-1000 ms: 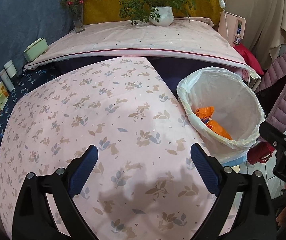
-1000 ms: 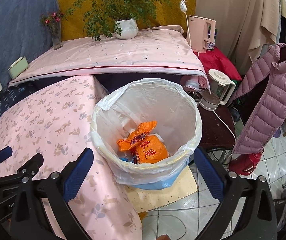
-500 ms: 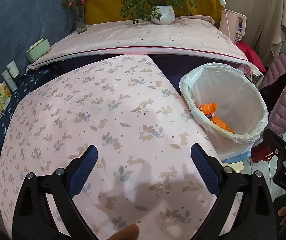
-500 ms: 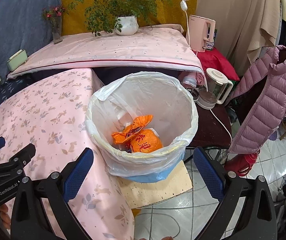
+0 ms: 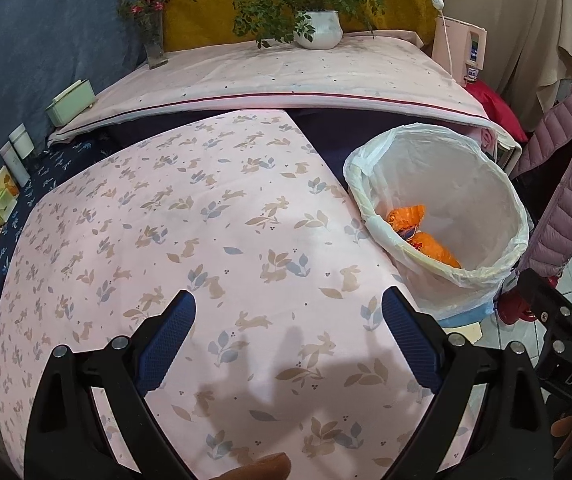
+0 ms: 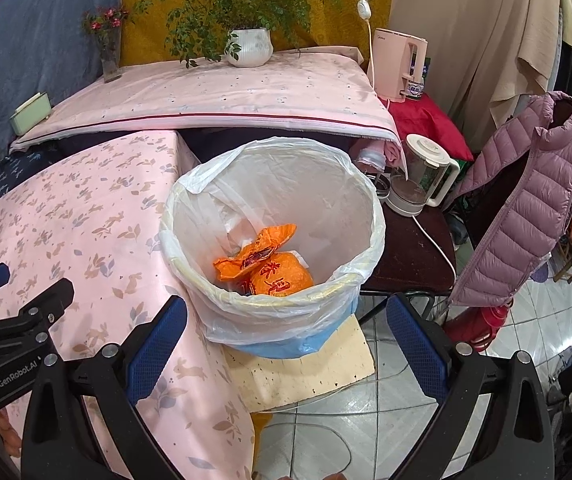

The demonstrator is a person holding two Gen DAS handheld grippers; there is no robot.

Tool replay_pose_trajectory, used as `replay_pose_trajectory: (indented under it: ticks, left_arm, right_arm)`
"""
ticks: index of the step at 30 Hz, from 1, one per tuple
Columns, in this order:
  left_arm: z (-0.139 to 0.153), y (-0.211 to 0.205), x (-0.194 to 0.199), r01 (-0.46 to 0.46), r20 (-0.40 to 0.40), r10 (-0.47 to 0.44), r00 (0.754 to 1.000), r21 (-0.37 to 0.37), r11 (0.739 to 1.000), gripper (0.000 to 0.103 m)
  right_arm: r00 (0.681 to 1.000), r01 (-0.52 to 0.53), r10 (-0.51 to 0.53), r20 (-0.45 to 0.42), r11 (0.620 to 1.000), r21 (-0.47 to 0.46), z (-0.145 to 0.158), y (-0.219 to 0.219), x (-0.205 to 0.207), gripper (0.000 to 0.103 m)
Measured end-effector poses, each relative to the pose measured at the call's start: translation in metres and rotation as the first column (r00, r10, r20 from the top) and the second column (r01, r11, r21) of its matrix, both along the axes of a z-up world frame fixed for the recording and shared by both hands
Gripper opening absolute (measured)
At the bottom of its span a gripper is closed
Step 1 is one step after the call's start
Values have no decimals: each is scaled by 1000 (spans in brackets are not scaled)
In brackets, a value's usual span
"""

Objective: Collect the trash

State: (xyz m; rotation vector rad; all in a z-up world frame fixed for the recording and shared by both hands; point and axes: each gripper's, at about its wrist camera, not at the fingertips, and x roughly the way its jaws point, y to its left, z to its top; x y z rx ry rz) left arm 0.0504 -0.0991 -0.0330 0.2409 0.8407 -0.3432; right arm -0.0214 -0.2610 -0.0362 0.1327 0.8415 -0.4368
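A bin lined with a white plastic bag (image 6: 365, 216) (image 5: 497, 196) stands on the floor at the right edge of the pink rabbit-print table (image 5: 190, 232) (image 6: 66, 208). Orange snack wrappers (image 6: 270, 268) (image 5: 421, 232) lie at its bottom. My left gripper (image 5: 287, 312) hangs open above the tablecloth, with nothing between its blue fingers. My right gripper (image 6: 286, 320) is open too, held just in front of the bin's near rim, empty. The left gripper's body (image 6: 10, 320) shows at the left of the right wrist view.
A second clothed table (image 6: 222, 92) behind carries a potted plant (image 6: 246, 44) and a flower vase (image 6: 108, 56). A pink kettle (image 6: 399, 64), a blender jug (image 6: 417, 184), a hanging purple down jacket (image 6: 525, 208) and a red flask (image 6: 473, 324) crowd the right. Foam board (image 6: 305, 372) lies under the bin.
Both grippers have drawn back slightly, so the bin and table sit a little farther off in the views. Both stay open and empty; the wrappers lie unmoved.
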Motion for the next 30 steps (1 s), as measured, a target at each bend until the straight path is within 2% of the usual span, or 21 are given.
replay_pose_trajectory:
  ticks: [30]
  left_arm:
    - [5,-23,6,34,-7,-34,999,-19,999,89]
  right_arm:
    - [1000,5,-5,-24,1000,2,-7,-10,4,96]
